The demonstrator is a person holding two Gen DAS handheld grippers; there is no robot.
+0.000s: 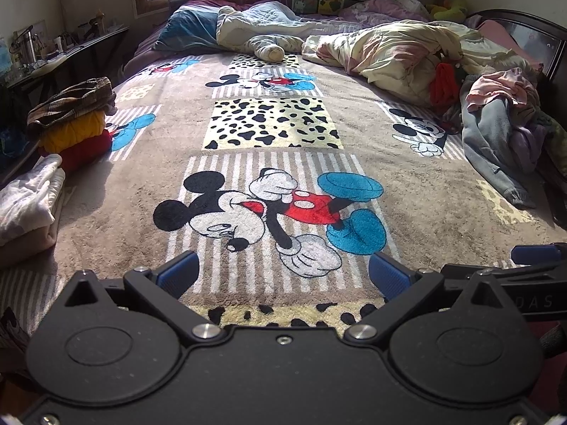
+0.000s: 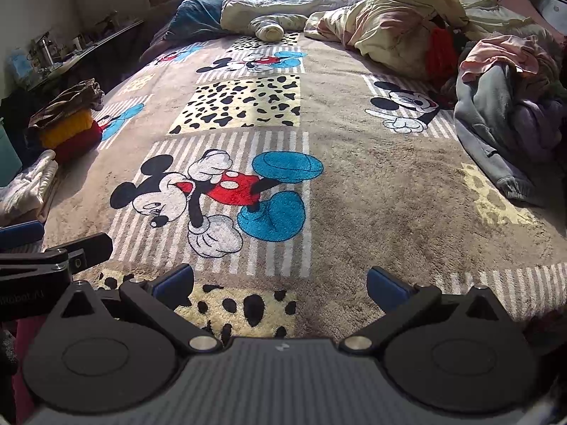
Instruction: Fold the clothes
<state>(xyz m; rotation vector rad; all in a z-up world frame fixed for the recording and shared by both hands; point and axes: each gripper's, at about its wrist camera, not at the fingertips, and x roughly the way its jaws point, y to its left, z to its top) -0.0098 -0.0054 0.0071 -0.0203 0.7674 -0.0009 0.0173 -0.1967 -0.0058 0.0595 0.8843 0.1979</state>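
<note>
Nearest the left wrist camera, the left gripper hovers low over the Mickey Mouse blanket with its blue-padded fingers spread wide and nothing between them. Far ahead and to its left, at the bed's edge, sits a stack of folded clothes: a plaid piece on top, a yellow one under it, a red one at the bottom. Nearer on the same side lies a folded white and cream pile. Ahead and well to the right lies a heap of unfolded clothes, a grey sweatshirt with a pink garment on top of it. Straight ahead the blanket is bare up to the rumpled quilts at the far end.

Close to the right wrist camera, the right gripper is likewise spread and empty, just above the blanket. The left gripper shows at its left, just beside it. The unfolded heap lies ahead to its right, well apart from the fingers; the folded stack is far off to the left.

Judging by the two neat piles, several garments are done, and the heap on the right is left. Neither gripper has a garment, so the next step is probably to reach right and pull one onto the bare middle.
</note>
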